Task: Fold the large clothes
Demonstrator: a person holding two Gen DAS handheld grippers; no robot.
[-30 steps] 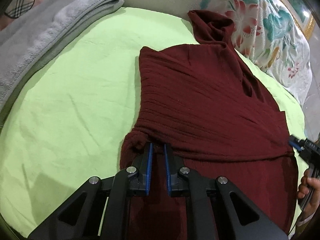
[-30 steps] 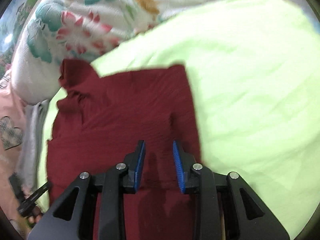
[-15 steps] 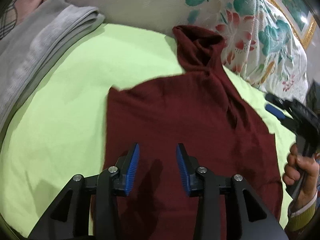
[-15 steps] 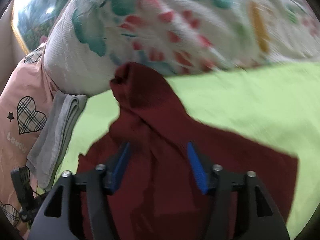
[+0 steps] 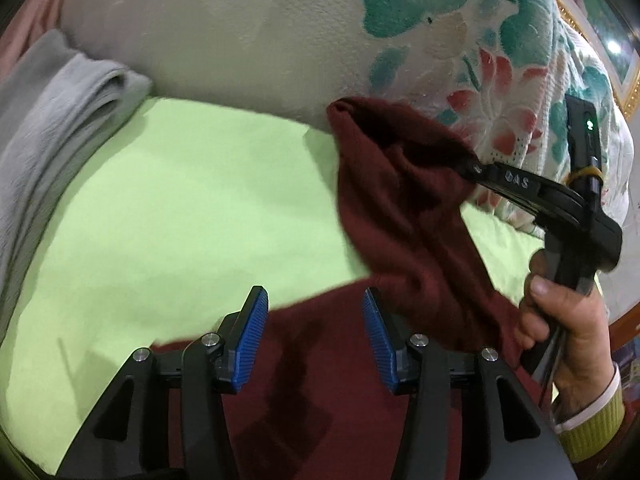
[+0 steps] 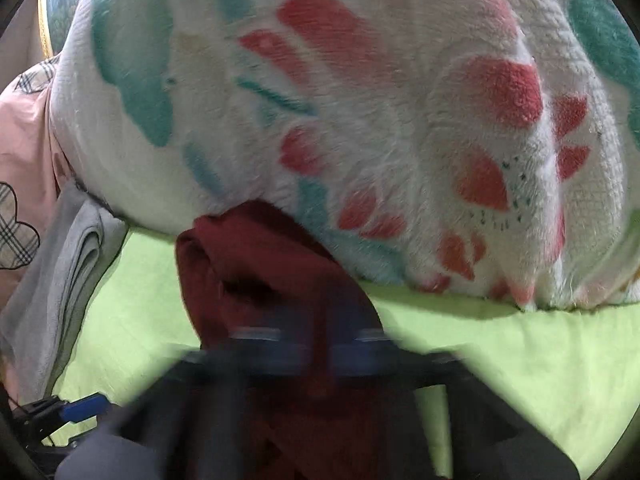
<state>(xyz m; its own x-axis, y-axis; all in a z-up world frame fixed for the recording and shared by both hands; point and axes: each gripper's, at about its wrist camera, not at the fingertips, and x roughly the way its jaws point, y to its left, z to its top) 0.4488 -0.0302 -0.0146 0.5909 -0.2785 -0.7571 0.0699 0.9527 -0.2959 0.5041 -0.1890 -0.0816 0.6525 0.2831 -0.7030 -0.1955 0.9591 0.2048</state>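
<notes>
On my left wrist camera, the lower part of the maroon sweater (image 5: pixel 352 392) runs under my left gripper (image 5: pixel 316 340) and off the bottom edge, so I cannot see its hem; that gripper's blue pads (image 5: pixel 252 340) stand wide apart over the fabric with nothing between them; the right gripper (image 5: pixel 472 168) reaches in from the right, its tips buried in the raised sleeve or collar end, gripping it so far as I can tell; the right hand (image 5: pixel 560 320) wraps the handle upright; the sweater lies on the green sheet (image 5: pixel 180 220), beside a folded grey blanket (image 5: pixel 52 128).

On my right wrist camera, my right gripper (image 6: pixel 316 344) is smeared by motion blur; the sweater (image 6: pixel 260 264) bunches against the floral blanket (image 6: pixel 360 100).
</notes>
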